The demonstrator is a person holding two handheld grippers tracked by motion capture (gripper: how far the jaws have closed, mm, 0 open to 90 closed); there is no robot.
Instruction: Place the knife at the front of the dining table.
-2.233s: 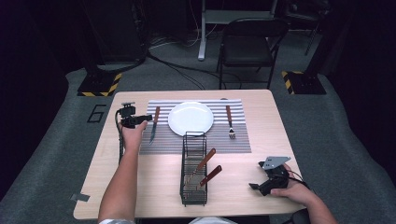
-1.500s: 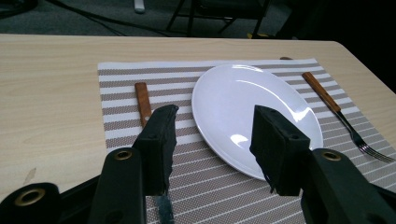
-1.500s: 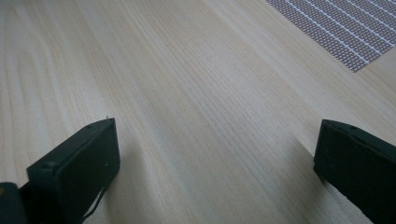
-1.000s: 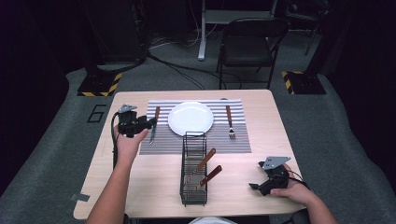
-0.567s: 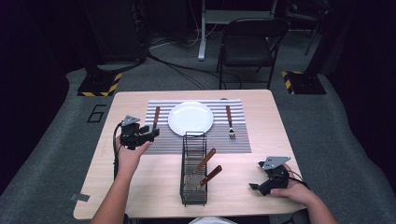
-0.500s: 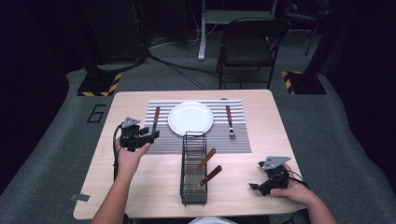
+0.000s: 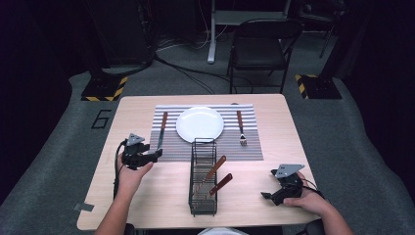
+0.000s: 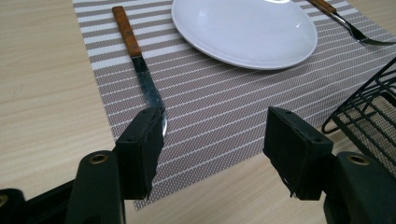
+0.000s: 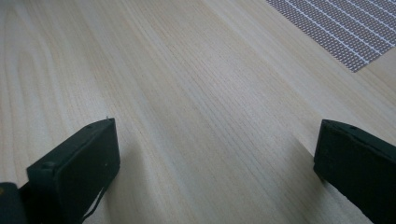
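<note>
Left hand-held gripper point(image 7: 155, 155): hovering just off the near left corner of the placemat, its jaws standing wide apart and pinching nothing; in the left gripper view point(image 8: 212, 154) one jaw is overlapping the knife's blade tip.
Knife point(image 7: 161, 129): lying flat on the left strip of the placemat, wooden handle pointing away from the person, blade pointing toward the left hand-held gripper; in the left gripper view point(image 8: 140, 65) it is lying just beside the plate without touching it.
Right hand-held gripper point(image 7: 266, 196): resting low at the near right of the surface, held in the person's right hand, jaws spread with bare wood showing between them point(image 9: 215, 172).
Placemat point(image 7: 249, 147): striped, lying across the far middle of the surface under the plate, knife and fork.
Plate point(image 7: 199, 124): white, sitting at the centre of the placemat, between the knife and the fork.
Fork point(image 7: 240, 127): lying on the right strip of the placemat, wooden handle away from the person, tines toward the near edge.
Wire basket point(image 7: 202, 169): black, standing just in front of the placemat, between the two hand-held grippers, carrying two wooden-handled utensils point(image 7: 215, 177) leaning at a tilt.
Surface point(image 7: 147, 205): light wood, carrying all of the above.
</note>
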